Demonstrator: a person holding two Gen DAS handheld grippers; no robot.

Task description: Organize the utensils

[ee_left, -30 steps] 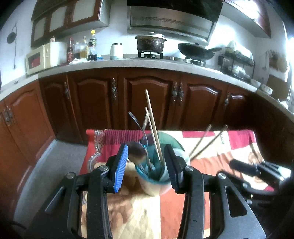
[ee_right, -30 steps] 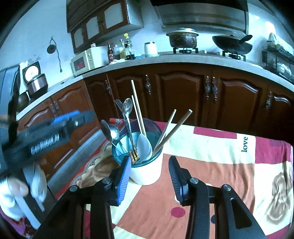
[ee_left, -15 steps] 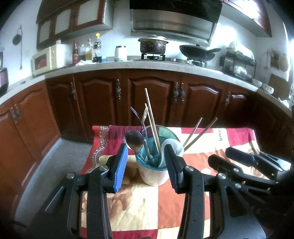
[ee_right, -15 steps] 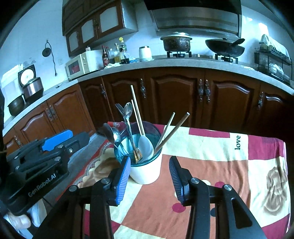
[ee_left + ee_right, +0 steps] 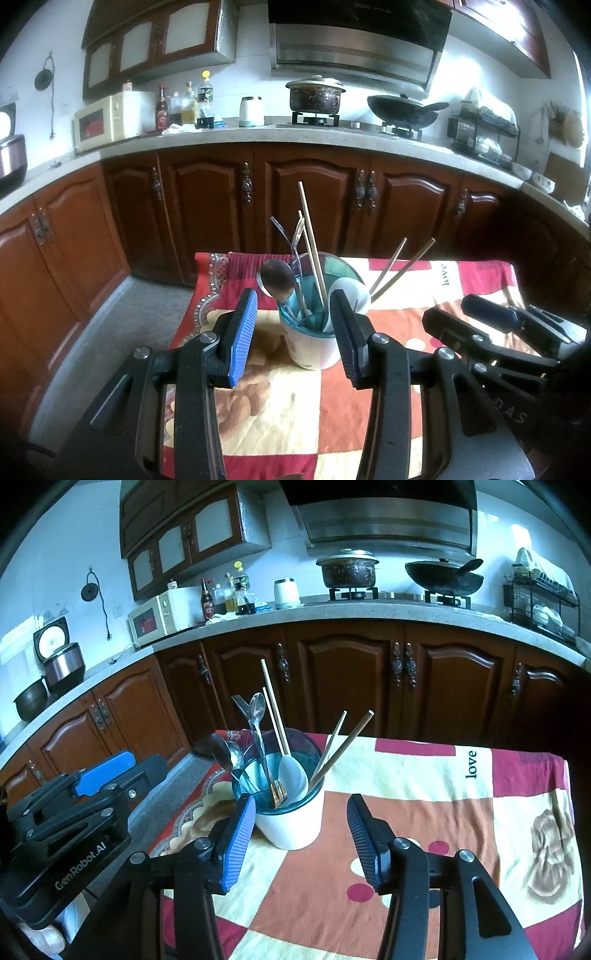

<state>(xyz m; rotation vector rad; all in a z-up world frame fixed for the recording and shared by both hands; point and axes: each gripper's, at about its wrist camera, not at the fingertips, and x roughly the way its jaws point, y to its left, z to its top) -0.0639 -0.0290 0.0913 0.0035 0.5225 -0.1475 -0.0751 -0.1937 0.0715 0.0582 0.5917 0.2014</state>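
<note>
A white cup with a teal insert (image 5: 312,349) (image 5: 291,829) stands on the patchwork tablecloth (image 5: 424,775). It holds wooden chopsticks (image 5: 312,236), a metal spoon (image 5: 277,278), a fork (image 5: 240,701) and a white spoon (image 5: 291,771). My left gripper (image 5: 292,294) is open and points at the cup from close by, its blue pads clear of it. My right gripper (image 5: 301,798) faces the cup from the other side, jaws opening, and nothing is pressed between them. Each gripper also shows in the other's view: the right gripper (image 5: 480,314), the left gripper (image 5: 103,771).
Dark wooden cabinets (image 5: 207,206) run behind the table under a grey counter with a microwave (image 5: 107,122), a pot (image 5: 314,96) and a wok (image 5: 402,109). Grey floor (image 5: 122,325) lies left of the table. A dish rack (image 5: 543,602) stands at the right.
The left gripper has drawn back from the cup, which now sits farther ahead of its tips. The right gripper's jaws stand wider. In the right wrist view the left gripper has dropped lower.
</note>
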